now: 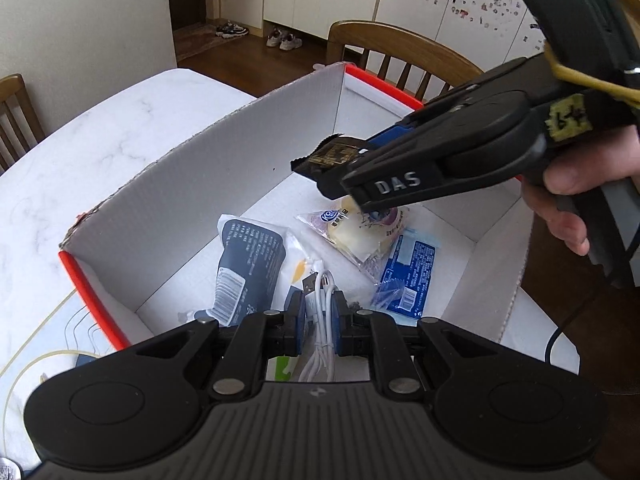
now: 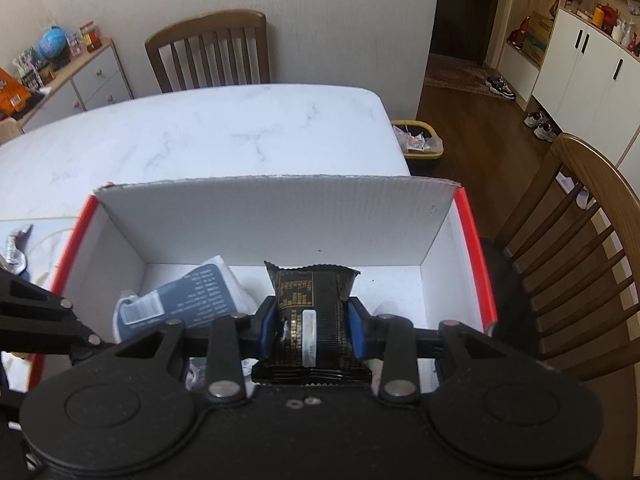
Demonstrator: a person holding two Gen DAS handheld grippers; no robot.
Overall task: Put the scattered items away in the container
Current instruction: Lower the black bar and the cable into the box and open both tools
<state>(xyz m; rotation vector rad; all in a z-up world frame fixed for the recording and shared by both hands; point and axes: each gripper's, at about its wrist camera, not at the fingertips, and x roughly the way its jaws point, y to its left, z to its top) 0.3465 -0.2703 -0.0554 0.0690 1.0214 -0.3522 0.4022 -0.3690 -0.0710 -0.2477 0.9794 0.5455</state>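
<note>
The right gripper (image 1: pixel 362 196) is showing the raised letters "DAS" on one finger in the left wrist view, and a torn yellowish tag further back on its body is carrying a mark too smudged to read; the black snack packet (image 2: pixel 310 312) it is gripping is printed with gold text too small to make out; the clear bun wrapper (image 1: pixel 352 232) is bearing a round blue logo, and the dark blue pouch (image 1: pixel 248 268) and the blue sachet (image 1: pixel 412 272) are covered in fine print and barcodes that cannot be read. The right gripper's blue pads are pressing on both sides of the black packet, holding it above the open cardboard box (image 1: pixel 224 184) with red edges, which is sitting on the white marble table (image 2: pixel 224 132). The left gripper (image 1: pixel 320 316) is nearly closed, pinching a coiled white USB cable (image 1: pixel 320 320) over the box's near end. Only the left wrist view is showing the bun, the sachet, the cable and the person's hand (image 1: pixel 576 200) on the right gripper's handle; only the right wrist view is showing the yellow-rimmed waste bin (image 2: pixel 420 140) beyond the table.
</note>
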